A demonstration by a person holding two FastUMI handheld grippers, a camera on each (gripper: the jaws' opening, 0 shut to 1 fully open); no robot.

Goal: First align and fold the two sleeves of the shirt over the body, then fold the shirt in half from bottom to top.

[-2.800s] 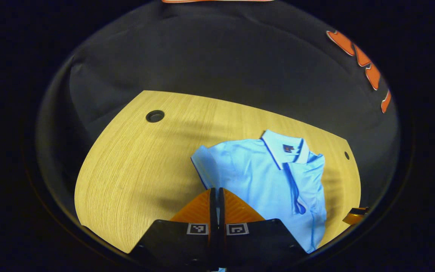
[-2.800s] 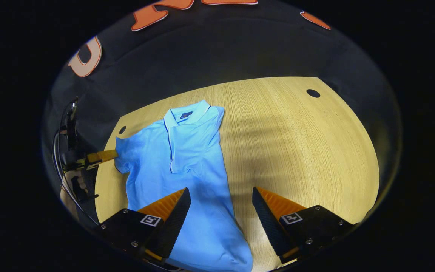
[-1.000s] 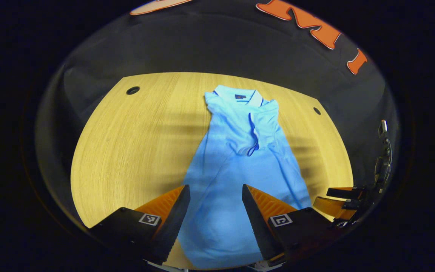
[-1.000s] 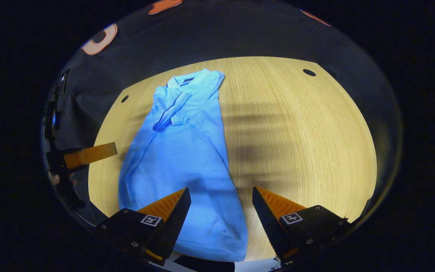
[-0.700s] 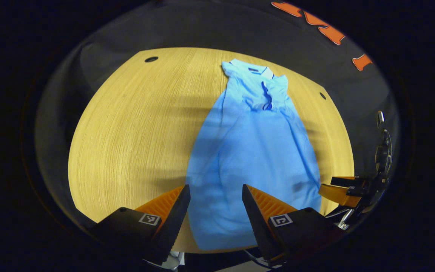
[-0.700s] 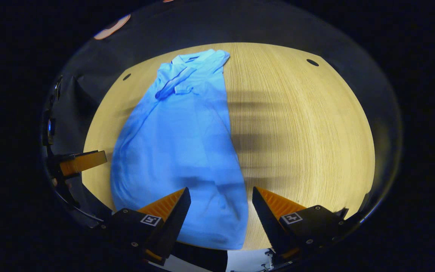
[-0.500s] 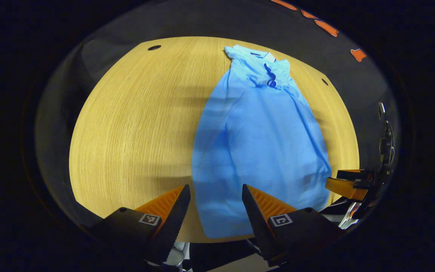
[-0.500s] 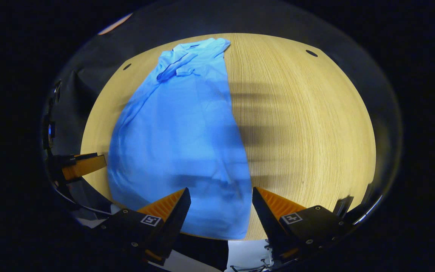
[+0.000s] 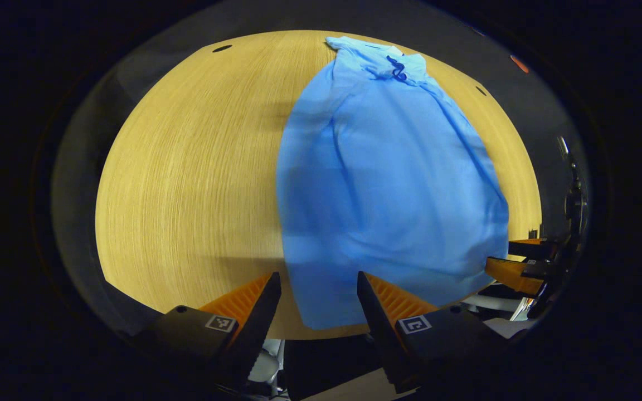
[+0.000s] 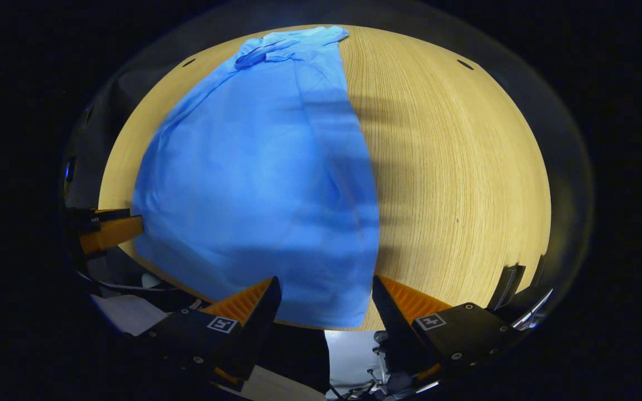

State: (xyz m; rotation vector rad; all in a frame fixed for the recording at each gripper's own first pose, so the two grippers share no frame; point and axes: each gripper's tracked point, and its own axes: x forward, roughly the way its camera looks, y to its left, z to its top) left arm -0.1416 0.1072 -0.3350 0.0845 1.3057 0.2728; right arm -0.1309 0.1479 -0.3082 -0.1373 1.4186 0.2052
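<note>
- 1 shirt (image 9: 388,184) lies lengthwise on the tabletop (image 9: 187,167), collar (image 9: 379,55) at the far end and hem (image 10: 321,317) at the near edge, both sleeves folded in over the body so it reads as a long narrow panel.
- 2 layers sit loosely along the folded sides; if a corner is pinched too shallowly, I judge only the top layer would lift and a sleeve could slide back out, undoing the first fold.
- The hem lies right at the near edge of the tabletop, perhaps just over it, so a low approach could drive a lower finger into the edge or push the cloth back into a bunch rather than slipping under it.
- The left gripper (image 9: 315,289) hovers above the hem's left corner with its jaws spread wide and holding nothing; in the right gripper view it shows at the shirt's far side (image 10: 103,231).
- The right gripper (image 10: 326,292) hovers above the hem's right corner, jaws likewise wide apart and empty; in the left gripper view it shows just past the shirt's other corner (image 9: 513,264).
- If the 2 corners are taken at unequal depths or carried at different speeds, the half fold would likely land skewed against the collar.
- Dragging the hem instead of lifting it could pull the whole shirt along the smooth tabletop.
</note>
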